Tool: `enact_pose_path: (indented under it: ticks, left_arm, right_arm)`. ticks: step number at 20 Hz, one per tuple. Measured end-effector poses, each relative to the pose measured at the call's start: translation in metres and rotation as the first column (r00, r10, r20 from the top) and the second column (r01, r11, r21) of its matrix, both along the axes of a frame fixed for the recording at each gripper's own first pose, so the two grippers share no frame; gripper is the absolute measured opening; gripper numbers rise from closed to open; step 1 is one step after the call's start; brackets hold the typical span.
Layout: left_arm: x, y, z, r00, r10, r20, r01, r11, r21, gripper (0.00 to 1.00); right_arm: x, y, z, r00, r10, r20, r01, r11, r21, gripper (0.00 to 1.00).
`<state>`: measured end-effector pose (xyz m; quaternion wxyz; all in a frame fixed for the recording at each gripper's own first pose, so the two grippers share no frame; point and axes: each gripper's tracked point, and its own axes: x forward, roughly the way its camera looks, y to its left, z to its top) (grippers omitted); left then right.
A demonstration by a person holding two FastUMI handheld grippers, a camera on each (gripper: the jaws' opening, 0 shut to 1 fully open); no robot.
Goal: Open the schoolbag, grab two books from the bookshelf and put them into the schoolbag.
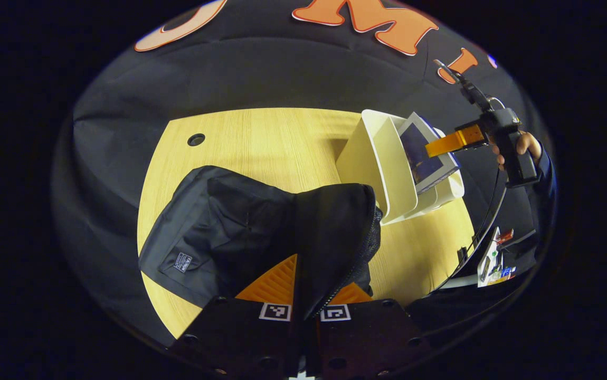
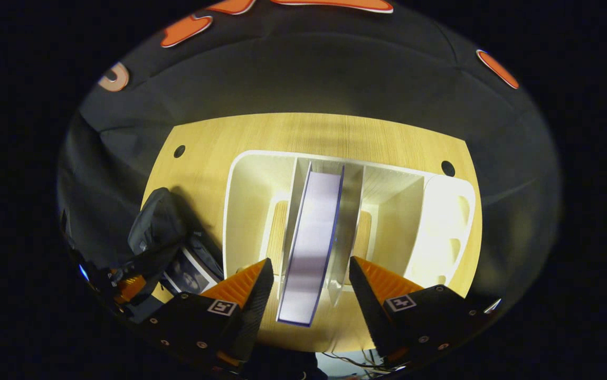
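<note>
Lying black and matte on pale yellow wood-grain table: the schoolbag, carrying a small grey patch with pale print. Standing cream-white: the bookshelf, glowing brighter toward its rounded end. Showing a pale lavender-white page edge rimmed by a dark blue cover: the book. Showing black-and-white square marker patterns near the left gripper and the right gripper.
</note>
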<state>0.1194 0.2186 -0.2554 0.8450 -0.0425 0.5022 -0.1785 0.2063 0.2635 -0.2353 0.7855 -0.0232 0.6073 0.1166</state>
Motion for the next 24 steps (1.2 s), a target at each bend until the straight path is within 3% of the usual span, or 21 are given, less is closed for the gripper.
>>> enact_pose_path:
  ticks: [3,5,7,9,21,22,23,24]
  left_arm:
    - [-0.002,0.001,0.000,1.000,0.005,0.002,-0.005,1.000,0.004,0.04]
    - [-0.001,0.001,0.000,1.000,0.009,0.001,-0.009,1.000,0.003,0.04]
    - [-0.003,0.001,0.000,1.000,0.011,0.001,-0.011,1.000,-0.001,0.03]
    - [-0.002,0.000,-0.001,1.000,0.007,-0.001,-0.007,1.000,-0.003,0.04]
    - [-0.007,-0.001,-0.005,0.999,-0.052,0.009,0.052,0.998,-0.020,0.04]
    - [-0.006,-0.001,-0.005,0.998,-0.061,0.012,0.061,0.998,-0.020,0.04]
    - [-0.007,-0.002,-0.007,0.997,-0.073,0.013,0.073,0.997,-0.020,0.04]
    - [-0.006,-0.002,-0.008,0.997,-0.082,0.014,0.082,0.996,-0.020,0.04]
  right_arm:
    - [0.004,0.006,-0.011,0.999,-0.016,-0.029,0.016,1.000,0.000,0.71]
    - [0.005,0.005,-0.018,0.998,-0.040,-0.042,0.039,0.999,-0.014,0.67]
    - [0.007,-0.001,-0.023,0.997,-0.064,-0.048,0.063,0.998,-0.026,0.48]
    - [0.008,-0.004,-0.021,0.996,-0.077,-0.047,0.075,0.996,-0.043,0.42]
    - [-0.043,-0.017,-0.005,0.980,-0.194,-0.039,0.193,0.981,-0.023,0.33]
    - [-0.049,-0.018,-0.002,0.980,-0.198,-0.034,0.198,0.980,-0.018,0.41]
    - [-0.058,-0.020,0.003,0.978,-0.209,-0.029,0.209,0.978,-0.010,0.34]
    - [-0.064,-0.021,0.006,0.974,-0.223,-0.026,0.223,0.975,0.004,0.33]
